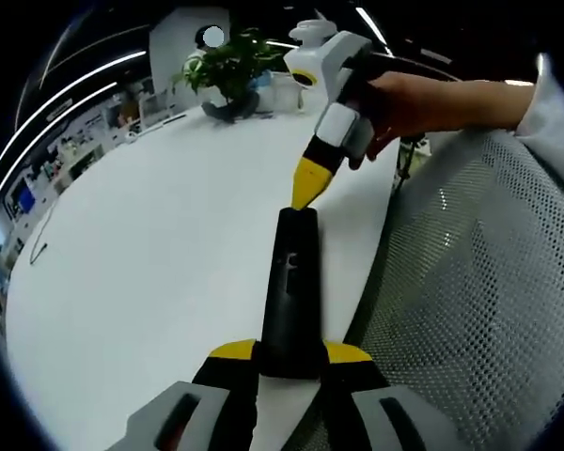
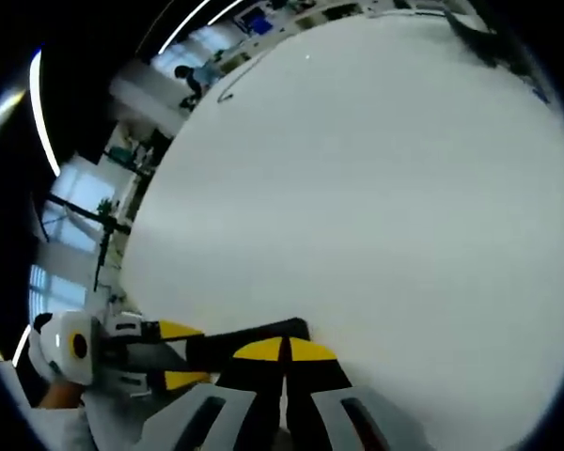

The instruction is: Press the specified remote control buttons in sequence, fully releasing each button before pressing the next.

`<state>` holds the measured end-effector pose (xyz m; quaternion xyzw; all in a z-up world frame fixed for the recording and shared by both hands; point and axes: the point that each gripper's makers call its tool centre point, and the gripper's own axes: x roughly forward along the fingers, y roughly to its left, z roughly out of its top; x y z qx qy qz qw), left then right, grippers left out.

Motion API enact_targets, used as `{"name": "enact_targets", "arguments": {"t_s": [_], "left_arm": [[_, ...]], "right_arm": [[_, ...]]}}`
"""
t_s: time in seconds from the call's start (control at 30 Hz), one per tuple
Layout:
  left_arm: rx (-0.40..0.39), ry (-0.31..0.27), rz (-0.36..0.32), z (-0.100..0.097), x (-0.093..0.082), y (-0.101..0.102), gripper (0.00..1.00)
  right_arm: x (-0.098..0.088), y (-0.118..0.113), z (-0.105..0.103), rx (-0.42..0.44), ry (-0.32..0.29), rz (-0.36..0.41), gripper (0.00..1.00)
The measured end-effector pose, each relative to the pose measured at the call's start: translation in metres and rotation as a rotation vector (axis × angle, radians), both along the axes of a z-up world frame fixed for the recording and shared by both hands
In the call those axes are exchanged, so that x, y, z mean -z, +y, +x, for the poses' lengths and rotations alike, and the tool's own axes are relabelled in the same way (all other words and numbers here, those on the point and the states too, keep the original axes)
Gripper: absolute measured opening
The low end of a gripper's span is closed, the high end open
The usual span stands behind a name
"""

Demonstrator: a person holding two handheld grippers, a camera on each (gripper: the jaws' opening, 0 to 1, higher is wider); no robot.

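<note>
Lying on the white table [image 1: 150, 282], the black remote control [image 1: 291, 291] is rigid, light and smooth, so it is best clamped across its near end. The left gripper [image 1: 289, 362] grips it there, while the right gripper [image 1: 305, 188], jaws together and empty, points its tip at the far end.

The remote [image 1: 293, 291] between my fingers [image 1: 233, 351] looked like matt black plastic, smooth, faintly sheened. My fingers were yellow-tipped hard plastic. The table [image 1: 160, 254] was smooth matt white. The chair [image 1: 479, 282] wore grey mesh cloth.
</note>
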<state>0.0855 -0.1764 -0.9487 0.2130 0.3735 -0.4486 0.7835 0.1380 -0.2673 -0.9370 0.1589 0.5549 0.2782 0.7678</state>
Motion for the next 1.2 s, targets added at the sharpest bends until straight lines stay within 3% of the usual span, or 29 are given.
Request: {"name": "enact_targets", "arguments": {"t_s": [0.2,0.4,1.2], "left_arm": [[0.0,-0.001,-0.001,0.0003,0.0001,-0.0001,0.24],[0.002,-0.001,-0.002,0.0002,0.0004,-0.0001,0.24],[0.015,-0.006,-0.009,-0.0002,0.0005,-0.0011,0.24]], "right_arm": [[0.0016,-0.0011,0.0025,0.006,-0.006,-0.013,0.0],[0.0021,-0.0028,0.0034,0.044,0.042,0.045,0.0],[-0.0021,0.0013,-0.0004,0.023,0.038,0.048,0.0]]}}
